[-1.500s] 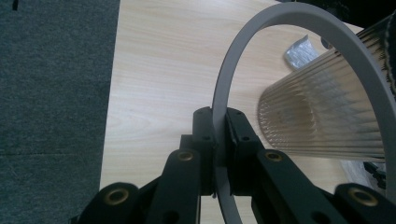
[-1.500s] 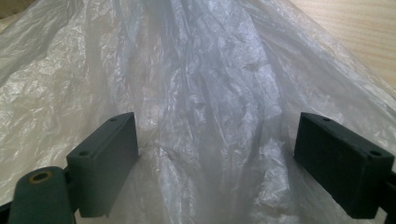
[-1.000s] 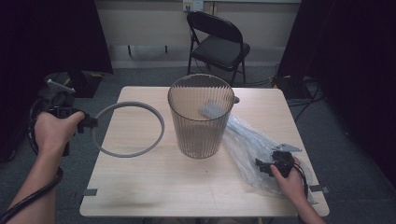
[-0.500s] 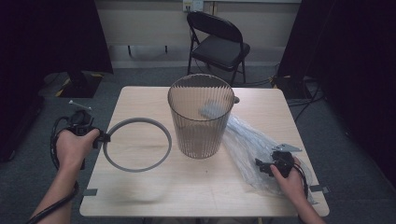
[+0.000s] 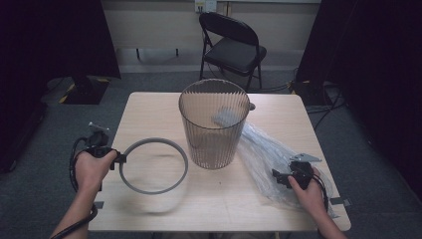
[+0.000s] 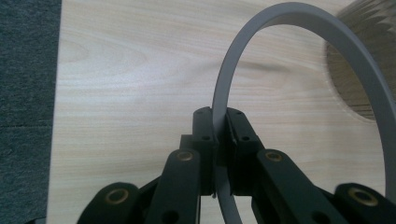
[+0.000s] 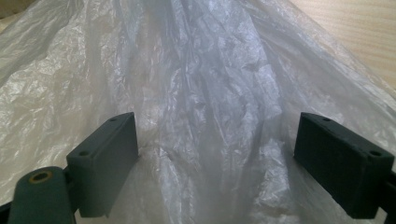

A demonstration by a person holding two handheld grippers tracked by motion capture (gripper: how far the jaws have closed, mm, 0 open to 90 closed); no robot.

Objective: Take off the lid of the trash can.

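Wooden table [image 5: 149, 107], left gripper [image 5: 117, 160] pinching blurred grey ring [image 5: 153, 166], right gripper [image 7: 217, 158] spread over plastic bag [image 7: 201, 84].

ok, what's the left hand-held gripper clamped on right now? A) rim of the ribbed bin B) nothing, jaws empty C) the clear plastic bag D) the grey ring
D: in the left gripper view the left hand-held gripper has both jaws pinched on the band of the grey ring; in the high view the ring lies left of the ribbed bin, apart from it.

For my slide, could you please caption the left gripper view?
Left gripper clamps a grey ring above the wooden table.
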